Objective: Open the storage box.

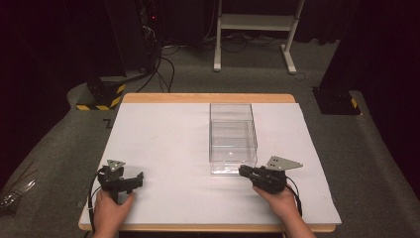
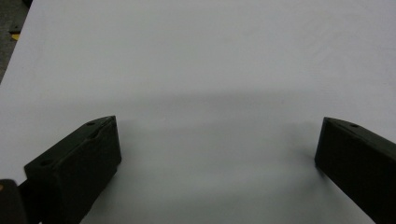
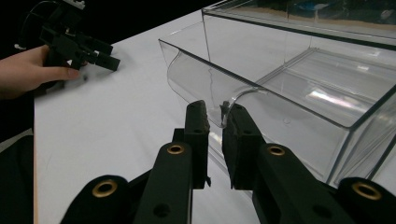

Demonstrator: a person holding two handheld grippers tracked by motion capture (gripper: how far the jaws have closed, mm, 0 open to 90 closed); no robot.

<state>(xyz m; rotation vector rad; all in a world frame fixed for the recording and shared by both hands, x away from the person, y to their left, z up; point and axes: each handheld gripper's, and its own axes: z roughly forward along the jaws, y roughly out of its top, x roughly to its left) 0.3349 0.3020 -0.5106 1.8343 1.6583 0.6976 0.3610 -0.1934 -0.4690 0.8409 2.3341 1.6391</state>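
Observation:
A clear plastic box point(image 1: 233, 130) stands on the white table point(image 1: 168, 144), right of centre, with a clear drawer point(image 3: 299, 88) pulled a little out of its near end. My right gripper point(image 1: 243, 171) is at that near end. In the right gripper view, my right gripper point(image 3: 217, 113) is shut on the drawer's curved front lip point(image 3: 196, 77). The drawer looks empty. My left gripper point(image 1: 137, 179) rests low at the table's front left, apart from the box. Its jaws stand wide open over bare white surface, and nothing lies between them in the left gripper view point(image 2: 217, 144).
The table has a wooden rim point(image 1: 208, 97) at the far side. On the grey floor behind it stand a white desk frame point(image 1: 255, 22), cables, and a black stand with a yellow-black striped base point(image 1: 101, 101). Another black base point(image 1: 337, 101) sits at the right.

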